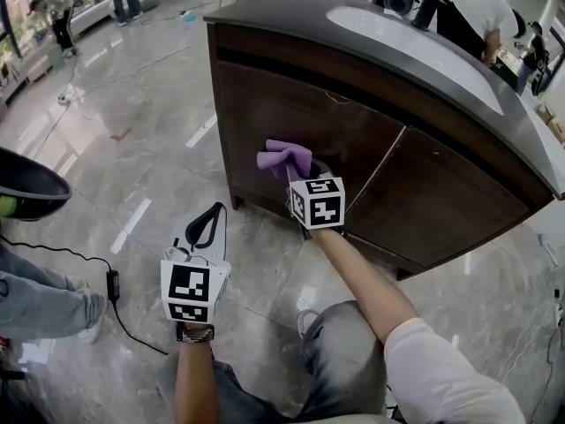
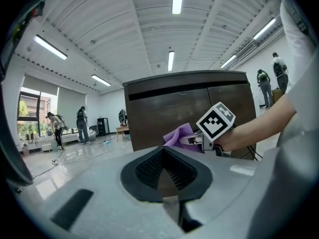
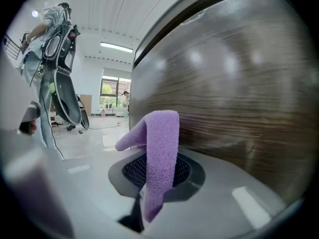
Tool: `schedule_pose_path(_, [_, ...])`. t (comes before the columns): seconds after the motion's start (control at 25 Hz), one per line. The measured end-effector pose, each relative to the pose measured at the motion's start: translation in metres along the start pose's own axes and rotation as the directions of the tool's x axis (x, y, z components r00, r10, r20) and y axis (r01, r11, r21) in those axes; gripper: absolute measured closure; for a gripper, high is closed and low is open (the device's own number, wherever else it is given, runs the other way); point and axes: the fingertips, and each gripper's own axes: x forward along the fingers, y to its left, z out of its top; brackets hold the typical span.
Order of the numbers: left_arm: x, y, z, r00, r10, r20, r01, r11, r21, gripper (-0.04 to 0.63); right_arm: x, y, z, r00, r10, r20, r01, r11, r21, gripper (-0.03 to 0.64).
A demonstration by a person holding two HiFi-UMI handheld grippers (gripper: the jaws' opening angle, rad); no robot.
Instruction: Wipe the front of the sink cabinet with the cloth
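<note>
The sink cabinet (image 1: 353,140) is dark brown wood with a curved front, two doors and a dark top with a white basin. My right gripper (image 1: 300,171) is shut on a purple cloth (image 1: 284,157), which is held up to the left door. In the right gripper view the cloth (image 3: 160,148) drapes over the jaws right beside the wood grain front (image 3: 234,93). My left gripper (image 1: 205,228) hangs lower left over the floor, away from the cabinet, shut with nothing in it. In the left gripper view the cloth (image 2: 177,135) shows ahead of the cabinet (image 2: 164,108).
A glossy tiled floor (image 1: 132,131) surrounds the cabinet. A black cable with a power brick (image 1: 112,283) lies at the left, beside a person's leg (image 1: 35,299) and a dark rounded object (image 1: 26,188). Another person (image 1: 477,16) bends over behind the counter.
</note>
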Motion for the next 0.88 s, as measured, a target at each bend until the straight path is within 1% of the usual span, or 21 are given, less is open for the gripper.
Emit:
schedule_pose_path(0.08, [0.004,-0.007,0.006,1.000,-0.025,0.018,0.025,1.000,-0.006,0.600,-0.007,-0.006,0.001,1.000,-0.013,0.000,0.013,1.000,-0.007,0.571])
schedule_pose_path(0.2, [0.005,-0.013,0.012,0.998,-0.037,0.046,0.038,0.999,-0.016,0.600,-0.019,-0.016,-0.002,0.999,-0.035,-0.007,0.035,0.999,-0.020,0.571])
schedule_pose_path(0.32, [0.008,-0.021,0.013,0.996,-0.054,0.067,0.056,0.998,-0.029,0.600,-0.037,-0.030,-0.009,0.998,-0.067,-0.015,0.067,0.998,-0.008,0.571])
schedule_pose_path(0.52, [0.024,-0.040,0.016,0.996,-0.084,0.036,0.084,0.996,-0.007,0.594,-0.070,-0.061,-0.015,0.991,-0.132,-0.033,0.131,0.991,-0.010,0.571])
schedule_pose_path(0.68, [0.035,-0.059,0.023,0.993,-0.109,0.046,0.110,0.994,-0.012,0.598,-0.092,-0.082,-0.021,0.983,-0.175,-0.049,0.174,0.984,-0.028,0.571])
schedule_pose_path(0.88, [0.046,-0.081,0.025,0.984,-0.165,0.068,0.166,0.986,-0.018,0.600,-0.123,-0.105,-0.030,0.974,-0.218,-0.066,0.218,0.976,-0.009,0.571])
